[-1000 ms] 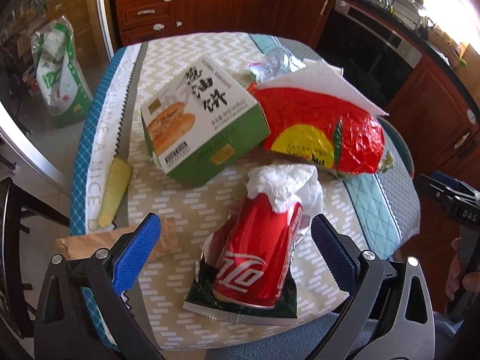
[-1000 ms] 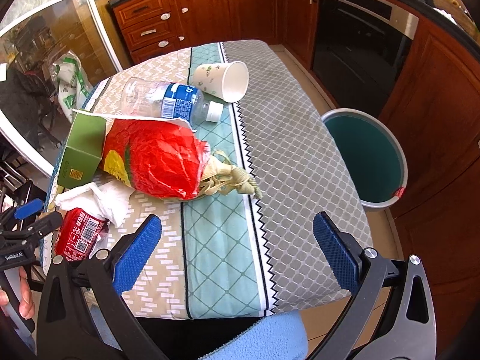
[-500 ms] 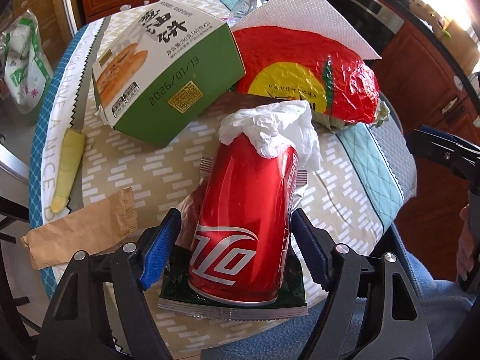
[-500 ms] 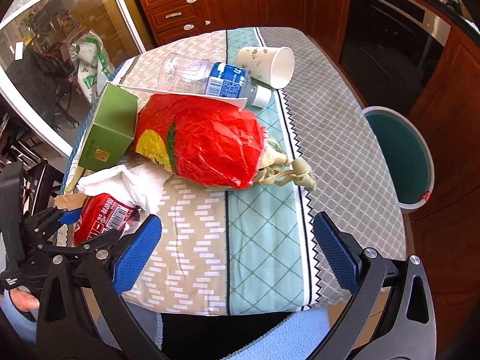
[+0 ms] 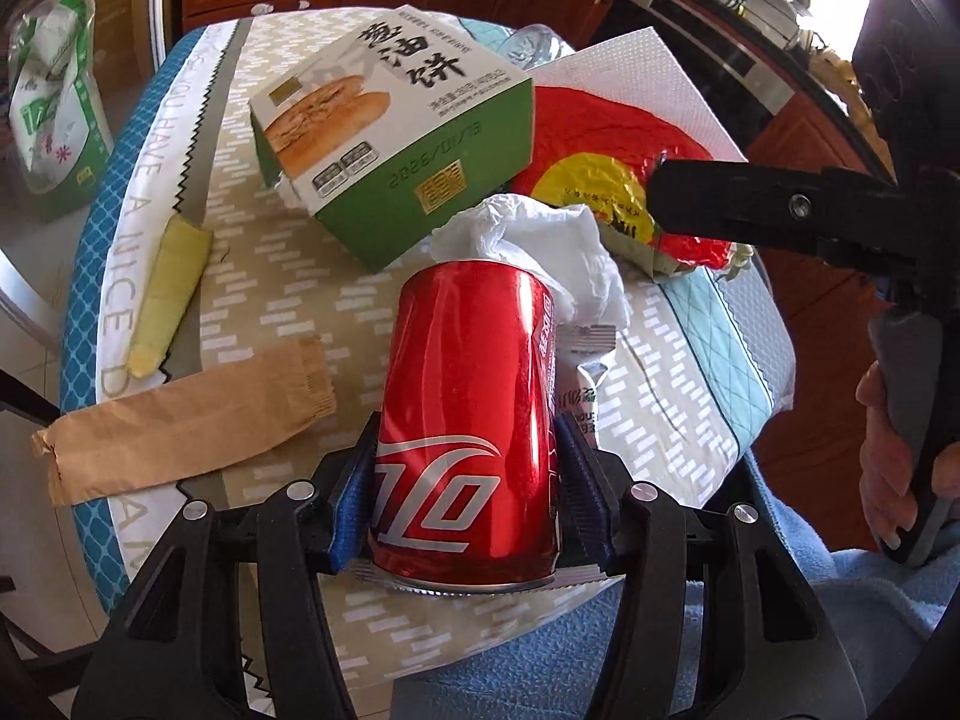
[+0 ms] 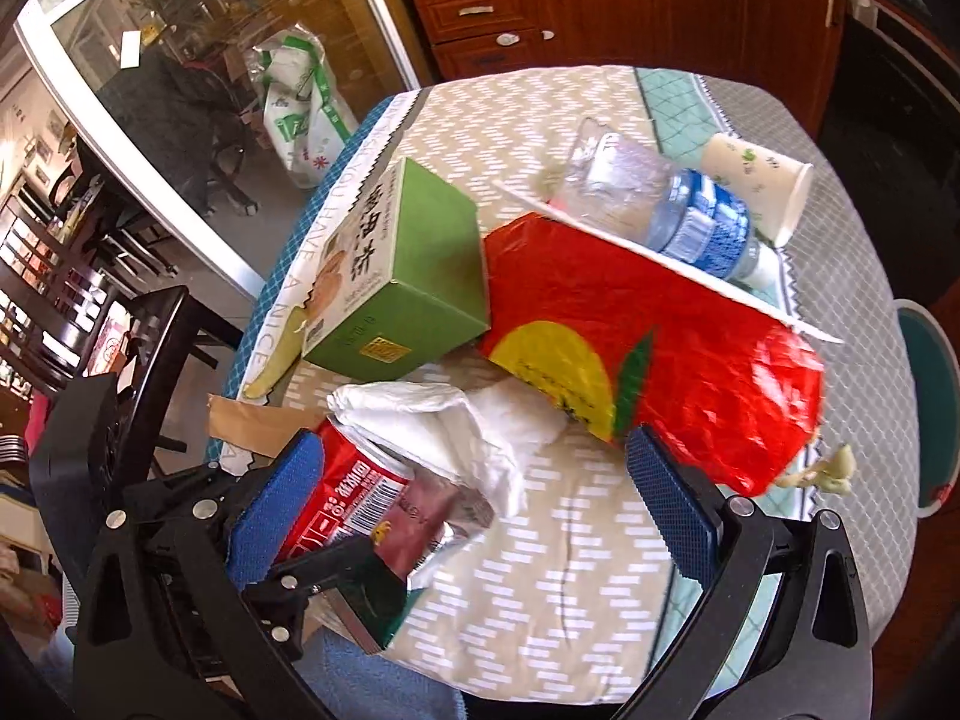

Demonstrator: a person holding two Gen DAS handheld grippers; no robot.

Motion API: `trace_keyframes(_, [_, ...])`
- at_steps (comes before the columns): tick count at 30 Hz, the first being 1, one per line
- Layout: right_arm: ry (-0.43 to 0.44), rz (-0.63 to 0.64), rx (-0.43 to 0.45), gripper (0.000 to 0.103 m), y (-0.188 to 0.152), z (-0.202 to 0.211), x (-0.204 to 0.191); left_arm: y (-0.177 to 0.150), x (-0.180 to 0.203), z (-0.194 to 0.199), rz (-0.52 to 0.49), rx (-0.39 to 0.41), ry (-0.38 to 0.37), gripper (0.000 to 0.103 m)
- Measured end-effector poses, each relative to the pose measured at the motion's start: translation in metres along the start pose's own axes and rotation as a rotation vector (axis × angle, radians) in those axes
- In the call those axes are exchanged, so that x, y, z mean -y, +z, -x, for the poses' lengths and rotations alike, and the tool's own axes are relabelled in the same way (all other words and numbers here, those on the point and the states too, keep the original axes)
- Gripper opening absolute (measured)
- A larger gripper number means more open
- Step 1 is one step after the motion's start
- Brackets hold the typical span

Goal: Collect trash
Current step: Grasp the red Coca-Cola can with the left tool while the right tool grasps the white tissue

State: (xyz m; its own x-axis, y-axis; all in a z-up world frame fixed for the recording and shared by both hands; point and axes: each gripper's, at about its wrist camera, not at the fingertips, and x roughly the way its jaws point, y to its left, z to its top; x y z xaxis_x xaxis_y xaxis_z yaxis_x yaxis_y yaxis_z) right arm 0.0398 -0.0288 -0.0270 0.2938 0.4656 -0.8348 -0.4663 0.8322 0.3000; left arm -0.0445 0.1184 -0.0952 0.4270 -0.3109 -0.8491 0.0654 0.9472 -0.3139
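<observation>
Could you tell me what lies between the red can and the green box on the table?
In the left wrist view, a crumpled white tissue lies between the red can and the green box, at the can's far end.

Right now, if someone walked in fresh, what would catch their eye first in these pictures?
The red soda can, clamped between the left gripper at the table's near edge, white tissue at its far end. Behind it lie a green-and-white food box and a shiny red bag.
</observation>
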Motion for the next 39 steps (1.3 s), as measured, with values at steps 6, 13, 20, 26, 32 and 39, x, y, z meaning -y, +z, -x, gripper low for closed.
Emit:
trace_keyframes(6, [0.114, -0.062, -0.088, 0.095, 0.002, -0.036, 0.0, -0.009, -0.018, 0.003, 0.048, 0.006, -0.032, 0.058])
trace_keyframes(13, [0.183, -0.146, -0.167, 0.076, -0.002, -0.065, 0.011, -0.012, -0.024, 0.0, 0.051, -0.01, -0.006, 0.058])
trace_keyframes(20, [0.201, -0.184, -0.175, 0.009, -0.009, -0.063, 0.022, -0.002, -0.01, 0.005, 0.032, 0.007, 0.038, 0.056])
trace_keyframes(26, [0.178, -0.179, -0.046, 0.008, -0.013, -0.004, 0.042, 0.019, 0.025, 0.012, -0.052, 0.031, 0.024, 0.057])
trace_keyframes(32, [0.118, -0.189, -0.017, 0.011, -0.025, 0.021, 0.073, 0.02, 0.034, 0.002, -0.081, -0.012, 0.04, 0.057])
trace_keyframes(39, [0.103, -0.197, 0.052, 0.008, -0.035, 0.041, 0.096, 0.024, 0.045, 0.018, -0.076, 0.033, 0.087, 0.057])
